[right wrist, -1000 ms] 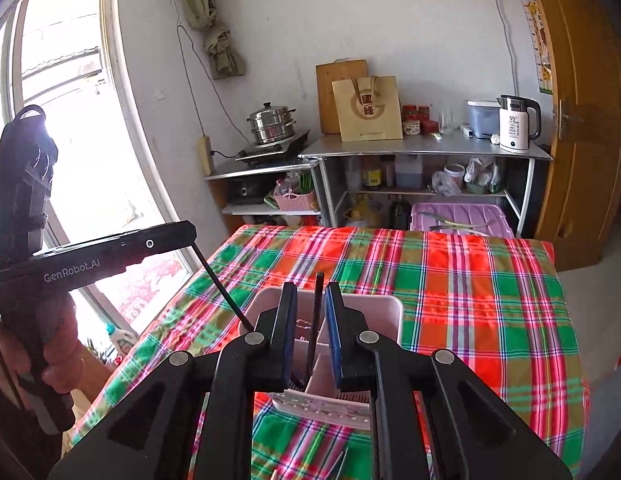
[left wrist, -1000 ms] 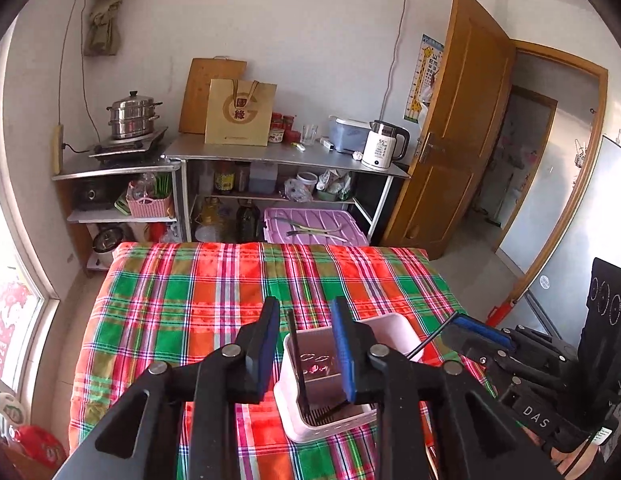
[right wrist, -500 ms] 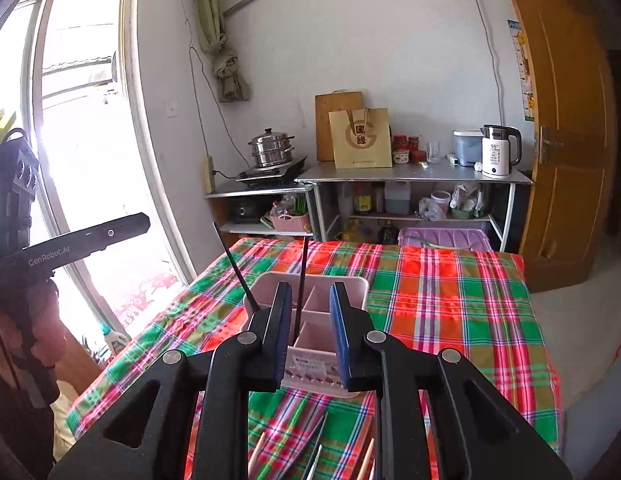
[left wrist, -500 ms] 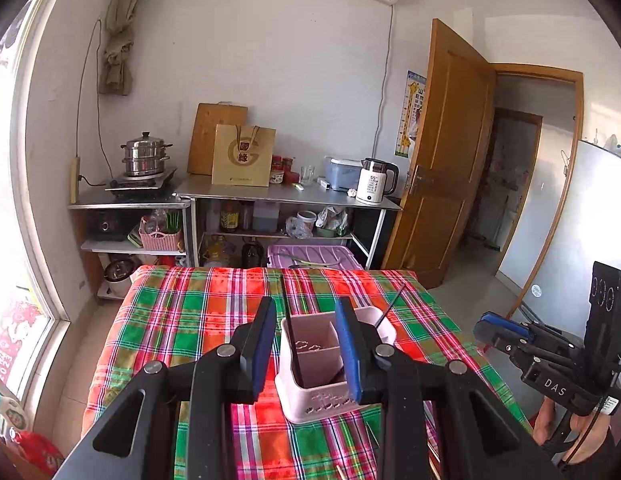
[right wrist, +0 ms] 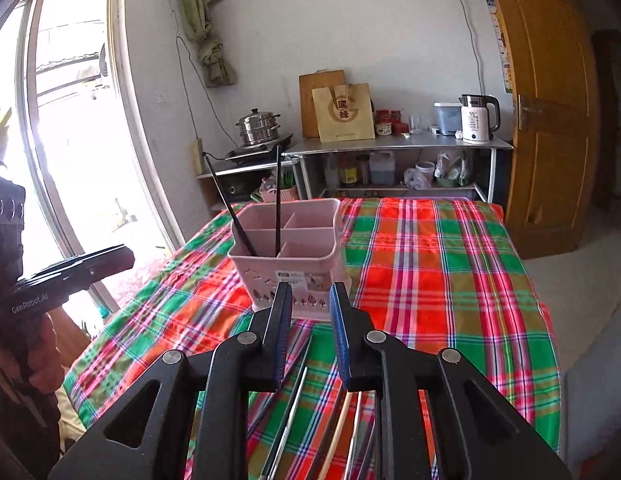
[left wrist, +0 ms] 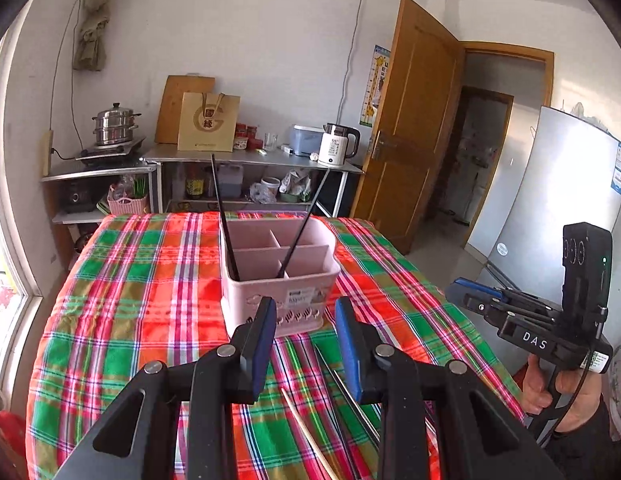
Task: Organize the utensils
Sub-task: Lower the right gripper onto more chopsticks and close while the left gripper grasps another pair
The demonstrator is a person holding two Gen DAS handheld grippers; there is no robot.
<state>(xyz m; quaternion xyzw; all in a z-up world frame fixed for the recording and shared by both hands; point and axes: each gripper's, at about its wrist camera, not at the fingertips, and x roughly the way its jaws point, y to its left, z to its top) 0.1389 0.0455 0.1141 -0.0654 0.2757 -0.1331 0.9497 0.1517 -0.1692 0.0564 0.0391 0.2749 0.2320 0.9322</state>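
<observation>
Plaid cloth in red and green covers my worktop (left wrist: 150, 300), with a steel shelf unit (left wrist: 250, 160) and an open wooden door (left wrist: 410, 120) behind it. On the cloth stands a pink caddy (left wrist: 278, 280) with two black chopsticks (left wrist: 224, 216) leaning in its near compartments, while loose chopsticks (right wrist: 294, 400) lie on the cloth nearer to me. My left tool (left wrist: 305, 334) and my right tool (right wrist: 310, 320) both hang short of the caddy, each with its jaws apart and nothing between them.

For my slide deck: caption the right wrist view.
Empty right claw open before pink caddy holding two black chopsticks on plaid tablecloth.
</observation>
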